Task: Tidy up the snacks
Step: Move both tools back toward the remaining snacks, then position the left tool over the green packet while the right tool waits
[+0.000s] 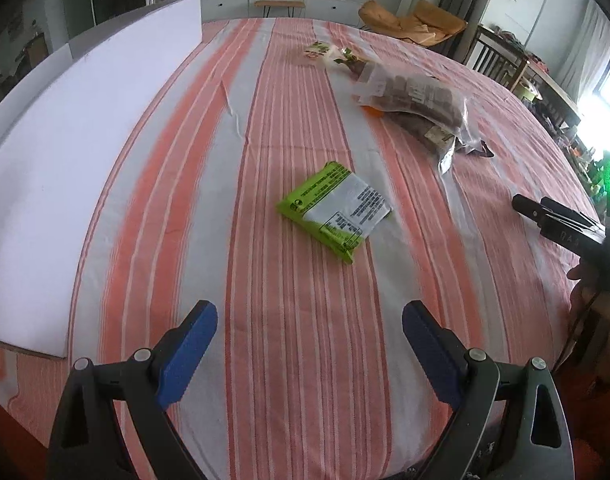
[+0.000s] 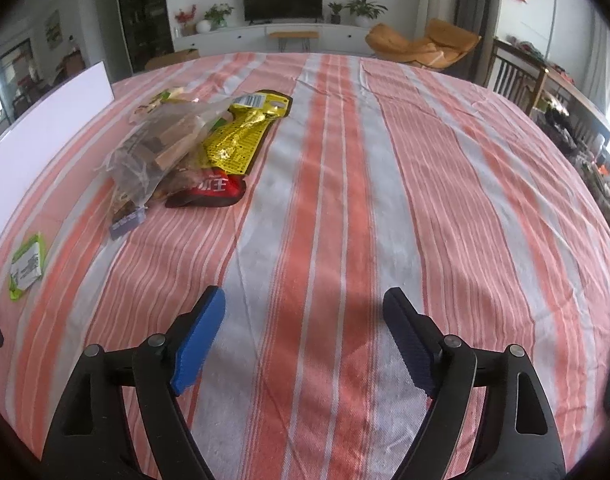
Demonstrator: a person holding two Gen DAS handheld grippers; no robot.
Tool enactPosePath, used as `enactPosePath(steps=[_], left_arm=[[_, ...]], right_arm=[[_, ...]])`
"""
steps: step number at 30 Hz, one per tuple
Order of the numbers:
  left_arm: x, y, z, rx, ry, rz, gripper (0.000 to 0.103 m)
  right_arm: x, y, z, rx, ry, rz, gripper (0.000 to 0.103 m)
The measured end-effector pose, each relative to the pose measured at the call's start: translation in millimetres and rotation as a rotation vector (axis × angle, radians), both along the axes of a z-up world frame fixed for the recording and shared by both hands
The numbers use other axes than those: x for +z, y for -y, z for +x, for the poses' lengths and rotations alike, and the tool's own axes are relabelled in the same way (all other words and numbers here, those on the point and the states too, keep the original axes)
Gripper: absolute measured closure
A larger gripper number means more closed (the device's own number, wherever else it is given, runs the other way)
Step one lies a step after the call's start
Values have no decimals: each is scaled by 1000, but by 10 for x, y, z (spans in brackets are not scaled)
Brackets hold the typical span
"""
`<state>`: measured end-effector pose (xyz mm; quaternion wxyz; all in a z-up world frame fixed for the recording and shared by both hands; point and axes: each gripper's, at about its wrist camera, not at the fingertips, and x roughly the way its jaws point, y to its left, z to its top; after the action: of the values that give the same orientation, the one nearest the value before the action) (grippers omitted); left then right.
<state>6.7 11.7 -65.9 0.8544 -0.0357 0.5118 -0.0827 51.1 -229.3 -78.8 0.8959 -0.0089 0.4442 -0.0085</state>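
green snack packet (image 1: 336,214), flat, long axis diagonal

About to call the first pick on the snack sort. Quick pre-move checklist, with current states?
1. Left tool open, nothing between its pads: ok.
2. Right tool open, nothing between its pads: ok.
3. Green packet lies flat and alone on the striped cloth, ahead of the left tool with bare cloth between: ok.
4. Clear bag overlaps the yellow packet and red packet, so no single item there is free to pick: not ok.
5. White board on the left is unobstructed: ok.
6. Where the snacks should end up: cannot tell.
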Motion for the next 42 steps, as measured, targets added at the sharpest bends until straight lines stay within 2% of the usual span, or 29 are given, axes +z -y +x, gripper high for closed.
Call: enactPosePath(steps=[4,15,25,31,35,37,42], left_arm=[[-22,-18,-6,6,1,0,10],[-59,92,-4,-18,8,93,9],[-92,162,88,-30,-4,141,2],[-90,139,376,-29,6,160,0],[-90,-136,829,65,20,161,0],[-96,-207,990,77,7,144,0],[-108,-189,1142,14,25,148,0]], right_arm=[[-2,-1,6,-1,-1,0,18],[-1,5,5,0,-1,1,18],[-3,3,7,0,-1,2,17],[-1,4,4,0,-1,2,17],[0,4,4,0,-1,2,17],[-1,5,4,0,-2,3,17],[0,4,3,0,-1,4,17]])
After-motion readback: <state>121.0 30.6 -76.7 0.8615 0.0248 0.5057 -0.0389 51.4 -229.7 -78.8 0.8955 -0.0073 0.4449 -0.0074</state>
